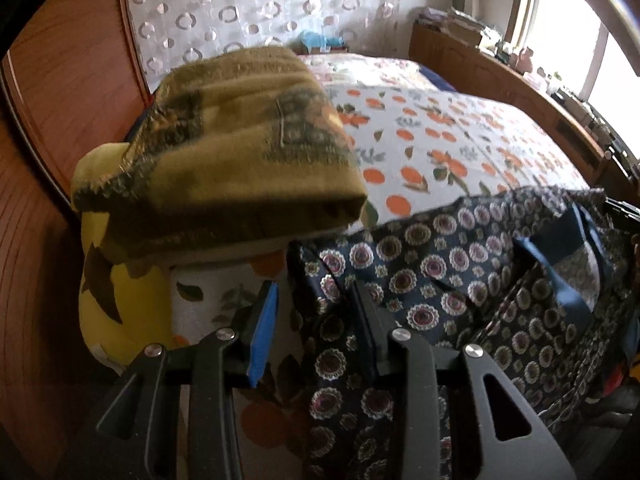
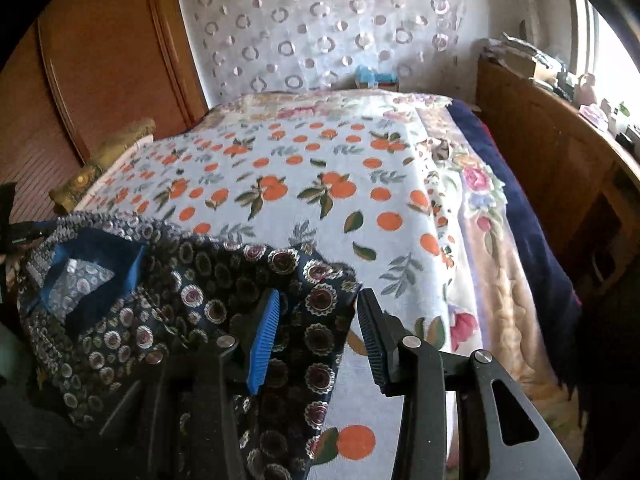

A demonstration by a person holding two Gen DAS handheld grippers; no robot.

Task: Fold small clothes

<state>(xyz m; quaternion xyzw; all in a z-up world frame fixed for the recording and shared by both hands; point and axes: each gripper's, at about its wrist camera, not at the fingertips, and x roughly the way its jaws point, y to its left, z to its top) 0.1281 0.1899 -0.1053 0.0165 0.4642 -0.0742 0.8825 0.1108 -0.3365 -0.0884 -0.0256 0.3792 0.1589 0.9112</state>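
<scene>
A dark navy garment with round flower medallions and a blue collar lies crumpled on the near edge of the bed, seen in the left wrist view (image 1: pixel 460 280) and the right wrist view (image 2: pixel 168 304). My left gripper (image 1: pixel 316 320) is open, its jaws apart with the garment's left edge lying between them. My right gripper (image 2: pixel 320 332) is open, its jaws astride the garment's right edge. Neither gripper pinches the cloth.
The bed carries a white sheet with orange fruit print (image 2: pixel 320 184). A folded olive-yellow blanket (image 1: pixel 224 152) rests on a yellow cushion (image 1: pixel 108 300) at the bed's left side. A wooden wardrobe (image 2: pixel 100 60) stands left, a cluttered wooden cabinet (image 2: pixel 560 152) right.
</scene>
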